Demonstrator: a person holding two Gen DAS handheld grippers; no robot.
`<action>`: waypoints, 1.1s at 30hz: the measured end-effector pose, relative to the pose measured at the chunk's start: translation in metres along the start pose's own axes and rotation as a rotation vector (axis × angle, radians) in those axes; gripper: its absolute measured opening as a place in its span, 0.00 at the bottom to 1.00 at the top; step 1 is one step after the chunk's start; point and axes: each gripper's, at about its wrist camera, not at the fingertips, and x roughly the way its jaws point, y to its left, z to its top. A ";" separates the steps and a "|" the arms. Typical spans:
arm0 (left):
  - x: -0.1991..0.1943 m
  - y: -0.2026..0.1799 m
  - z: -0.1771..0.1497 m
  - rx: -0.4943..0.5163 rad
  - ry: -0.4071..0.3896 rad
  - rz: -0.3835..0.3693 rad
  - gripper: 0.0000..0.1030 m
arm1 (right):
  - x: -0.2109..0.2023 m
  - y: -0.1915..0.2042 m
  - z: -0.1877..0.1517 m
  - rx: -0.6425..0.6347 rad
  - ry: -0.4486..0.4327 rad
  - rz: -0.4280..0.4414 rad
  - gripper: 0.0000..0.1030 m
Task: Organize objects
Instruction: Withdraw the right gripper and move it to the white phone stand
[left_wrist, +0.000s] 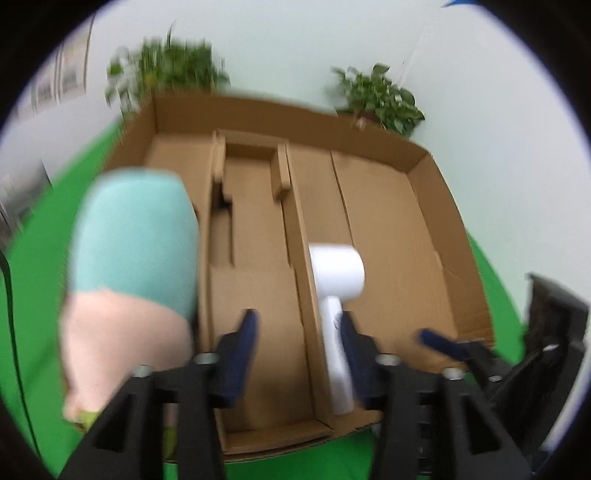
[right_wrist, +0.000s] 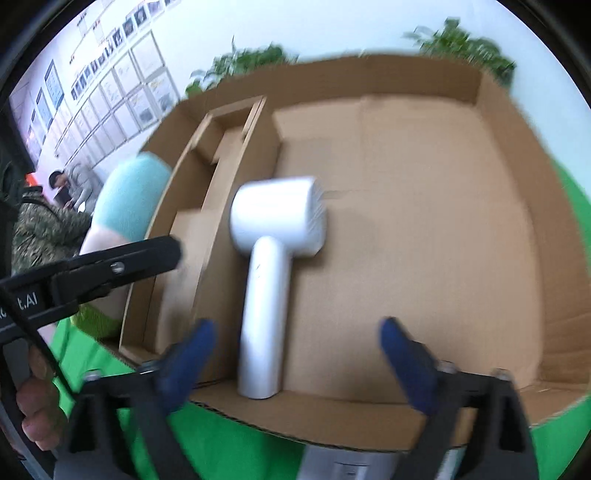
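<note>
white hair dryer (right_wrist: 273, 236) lies inside cardboard box (right_wrist: 517, 184).

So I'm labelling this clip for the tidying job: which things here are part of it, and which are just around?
Part of the job:
white hair dryer, lying in the box
cardboard box with dividers
teal and pink object at the box's left edge
left gripper, open
right gripper, open

Just around:
potted plants
framed pictures on the wall
green cloth
</note>
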 end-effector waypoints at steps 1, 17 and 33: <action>-0.009 -0.007 0.000 0.027 -0.051 0.043 0.74 | -0.008 -0.001 0.000 -0.010 -0.027 -0.025 0.99; -0.034 -0.042 -0.022 0.119 -0.142 0.175 0.80 | -0.085 -0.017 -0.037 -0.046 -0.102 -0.089 0.99; -0.031 -0.046 -0.031 0.101 -0.127 0.125 0.47 | -0.084 -0.019 -0.055 -0.069 -0.070 -0.109 0.28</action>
